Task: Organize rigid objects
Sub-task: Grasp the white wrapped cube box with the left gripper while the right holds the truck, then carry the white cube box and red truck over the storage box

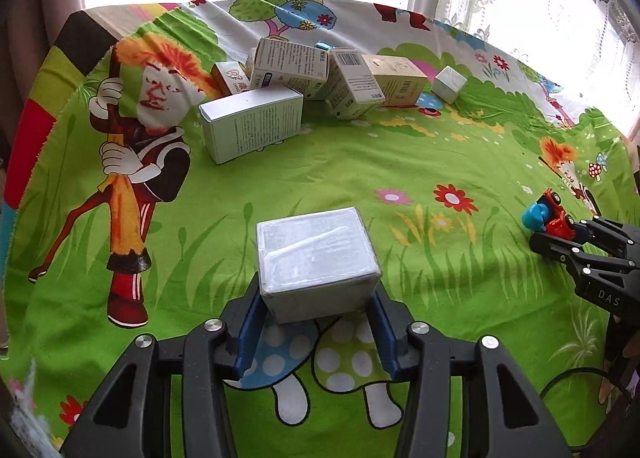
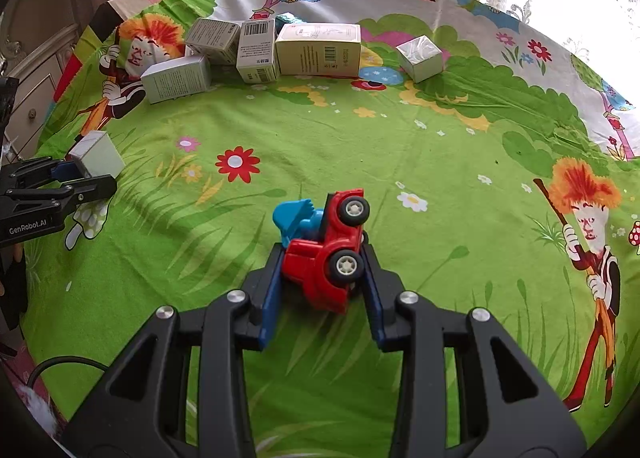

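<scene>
While both hands are busy, the left gripper has its blue pads pressed on the two sides of a white box, so the box sits square between them near the front edge of the tablecloth. The right gripper is closed around a red toy car, which lies tilted with its wheels to the right, toward the right edge. A group of boxes stands together near the far edge, probably the place where things are collected; one small box is apart from them.
</scene>
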The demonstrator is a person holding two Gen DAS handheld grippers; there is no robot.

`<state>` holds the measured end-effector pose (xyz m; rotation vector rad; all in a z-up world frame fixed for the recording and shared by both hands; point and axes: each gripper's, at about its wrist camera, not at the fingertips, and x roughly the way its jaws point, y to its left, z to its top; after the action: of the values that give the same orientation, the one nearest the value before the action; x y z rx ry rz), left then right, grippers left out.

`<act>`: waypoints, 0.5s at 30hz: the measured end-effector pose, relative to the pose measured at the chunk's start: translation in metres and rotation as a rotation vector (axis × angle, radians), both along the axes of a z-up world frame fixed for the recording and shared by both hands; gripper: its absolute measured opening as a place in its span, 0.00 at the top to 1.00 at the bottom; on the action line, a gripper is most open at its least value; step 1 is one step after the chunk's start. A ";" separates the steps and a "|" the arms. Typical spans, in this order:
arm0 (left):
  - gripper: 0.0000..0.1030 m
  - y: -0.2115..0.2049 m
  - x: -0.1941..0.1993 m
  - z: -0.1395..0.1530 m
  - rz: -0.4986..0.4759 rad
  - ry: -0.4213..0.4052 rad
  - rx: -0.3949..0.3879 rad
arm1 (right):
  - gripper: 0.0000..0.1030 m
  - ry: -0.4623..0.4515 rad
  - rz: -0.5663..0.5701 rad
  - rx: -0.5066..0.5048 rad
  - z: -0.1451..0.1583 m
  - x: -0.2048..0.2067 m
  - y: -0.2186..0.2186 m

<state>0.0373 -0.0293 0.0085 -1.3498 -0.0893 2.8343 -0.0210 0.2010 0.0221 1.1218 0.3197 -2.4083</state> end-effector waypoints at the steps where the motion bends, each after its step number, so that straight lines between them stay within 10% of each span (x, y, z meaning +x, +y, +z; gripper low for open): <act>1: 0.52 0.002 -0.004 -0.001 0.001 -0.001 -0.007 | 0.61 -0.001 0.000 -0.002 0.000 0.000 0.000; 15: 0.52 -0.007 0.003 0.001 0.004 0.006 0.031 | 0.61 -0.008 -0.071 -0.002 0.003 0.021 -0.003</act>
<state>0.0405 -0.0358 0.0097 -1.3360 -0.1351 2.8277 -0.0002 0.1979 0.0249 1.1597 0.2798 -2.4644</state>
